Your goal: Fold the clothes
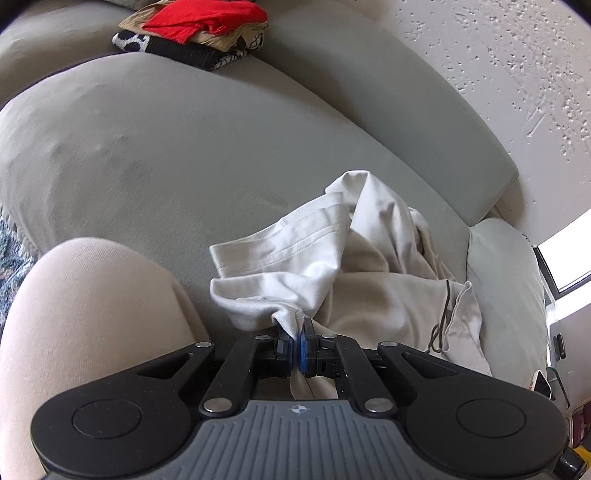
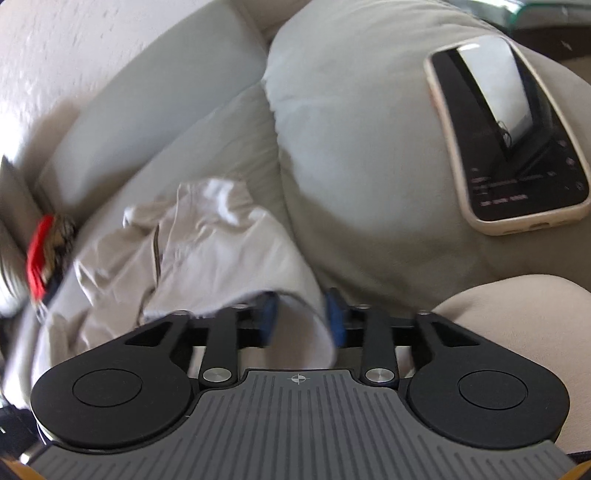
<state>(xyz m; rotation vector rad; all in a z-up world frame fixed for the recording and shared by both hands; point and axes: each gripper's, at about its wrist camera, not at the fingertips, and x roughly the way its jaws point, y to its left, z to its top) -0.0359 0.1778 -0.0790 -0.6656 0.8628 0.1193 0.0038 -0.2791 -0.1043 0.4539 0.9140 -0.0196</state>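
A crumpled white garment (image 1: pixel 332 266) lies on the grey sofa seat (image 1: pixel 166 155), close in front of a person's knee (image 1: pixel 92 314). My left gripper (image 1: pixel 297 332) is shut on a bunched fold at the garment's near edge. A dark drawstring hangs across the cloth on its right side. In the right wrist view the same garment (image 2: pixel 207 251) spreads to the left. A band of it runs between the blue pads of my right gripper (image 2: pixel 301 302). Those jaws stand apart and the cloth hangs loose between them, not pinched.
A stack of folded clothes with a red piece on top (image 1: pixel 199 26) sits at the sofa's far end. A phone (image 2: pixel 506 136) lies on a grey cushion (image 2: pixel 362 166) to the right. The sofa back and a textured white wall lie beyond.
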